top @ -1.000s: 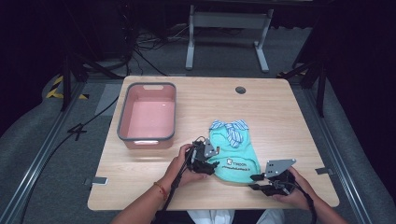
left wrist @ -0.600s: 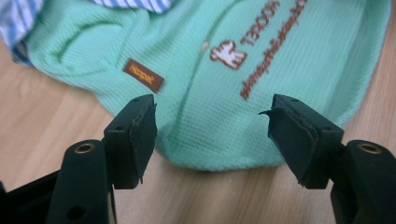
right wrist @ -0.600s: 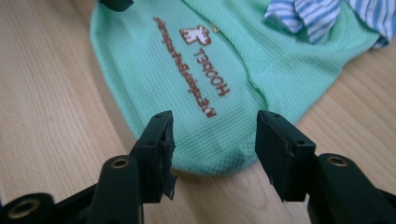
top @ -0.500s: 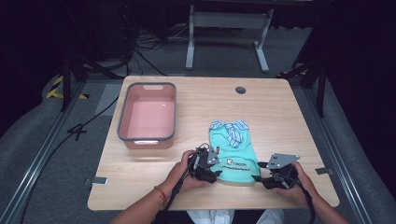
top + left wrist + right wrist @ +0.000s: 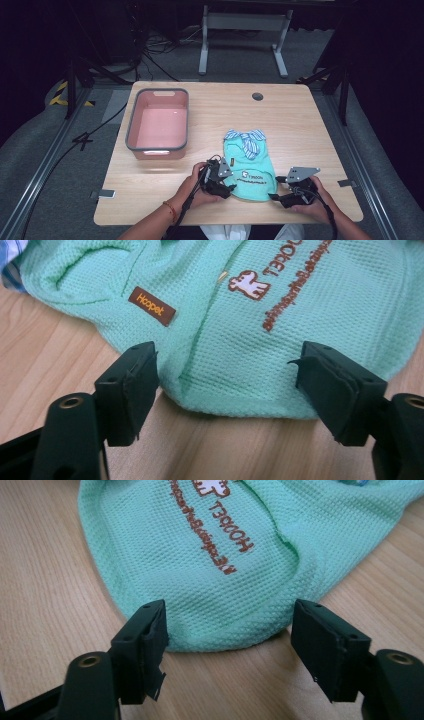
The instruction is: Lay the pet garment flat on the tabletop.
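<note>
Your green shirt (image 5: 249, 170) lies flat on the desk (image 5: 300, 125) near the front edge. Your left gripper (image 5: 227, 385) is wide open at the shirt's near hem, holding nothing. Your right gripper (image 5: 227, 630) is wide open too, at the hem's other corner. A pink tub (image 5: 159, 120) sits by the left edge.

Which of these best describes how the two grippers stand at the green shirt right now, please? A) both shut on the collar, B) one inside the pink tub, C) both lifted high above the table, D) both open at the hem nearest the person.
D: the left gripper and the right gripper each have their jaws spread apart around the near hem of the green shirt, low over the table.
</note>
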Motion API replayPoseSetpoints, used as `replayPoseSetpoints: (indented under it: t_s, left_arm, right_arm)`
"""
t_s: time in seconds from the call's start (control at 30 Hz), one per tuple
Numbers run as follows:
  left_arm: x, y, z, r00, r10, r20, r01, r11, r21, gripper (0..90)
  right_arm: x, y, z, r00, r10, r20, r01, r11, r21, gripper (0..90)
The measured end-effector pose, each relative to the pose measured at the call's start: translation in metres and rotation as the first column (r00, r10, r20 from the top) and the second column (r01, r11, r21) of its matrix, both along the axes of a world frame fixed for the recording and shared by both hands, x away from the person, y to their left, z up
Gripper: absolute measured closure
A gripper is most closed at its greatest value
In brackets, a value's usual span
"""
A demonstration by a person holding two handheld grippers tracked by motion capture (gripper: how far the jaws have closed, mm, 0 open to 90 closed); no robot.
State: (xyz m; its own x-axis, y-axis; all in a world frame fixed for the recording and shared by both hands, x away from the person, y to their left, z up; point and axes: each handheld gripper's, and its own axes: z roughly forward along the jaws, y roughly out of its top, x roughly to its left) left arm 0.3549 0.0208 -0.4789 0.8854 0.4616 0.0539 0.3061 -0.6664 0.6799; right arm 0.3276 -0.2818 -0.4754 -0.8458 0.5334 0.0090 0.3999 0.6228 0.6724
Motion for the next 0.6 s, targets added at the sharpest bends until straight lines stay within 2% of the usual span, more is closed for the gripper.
replayPoseSetpoints:
  t_s: [0.13, 0.33, 0.37, 0.4, 0.43, 0.6]
  left_arm:
    - [0.007, 0.001, -0.001, 0.9999, 0.011, 0.001, -0.011, 0.9999, -0.006, 22.5]
    - [0.017, 0.002, 0.000, 0.9995, 0.017, -0.026, -0.017, 0.9998, -0.002, 20.7]
    - [0.016, 0.002, 0.001, 0.9996, 0.021, -0.021, -0.021, 0.9997, 0.010, 20.9]
    - [0.016, 0.002, 0.001, 0.9996, 0.019, -0.019, -0.019, 0.9997, 0.014, 20.9]
    - [0.014, 0.001, 0.005, 0.9999, 0.011, 0.005, -0.011, 0.9990, 0.042, 21.2]
    - [0.008, 0.006, 0.015, 0.9995, -0.014, 0.028, 0.013, 0.9983, 0.056, 21.9]
  right_arm:
    - [0.005, 0.000, -0.001, 0.9999, 0.009, 0.005, -0.009, 1.000, 0.002, 27.6]
    - [0.011, 0.002, 0.000, 0.9999, 0.001, 0.016, -0.001, 1.000, -0.016, 24.7]
    - [0.010, 0.005, 0.002, 0.9993, 0.005, 0.037, -0.003, 0.999, -0.043, 24.8]
    - [0.009, 0.005, 0.003, 0.9993, 0.005, 0.038, -0.004, 0.999, -0.045, 25.7]
    - [0.009, 0.005, 0.003, 0.9995, 0.003, 0.032, -0.002, 0.999, -0.039, 26.0]
    - [0.007, 0.004, 0.009, 0.9986, -0.004, 0.052, 0.005, 1.000, -0.027, 26.8]
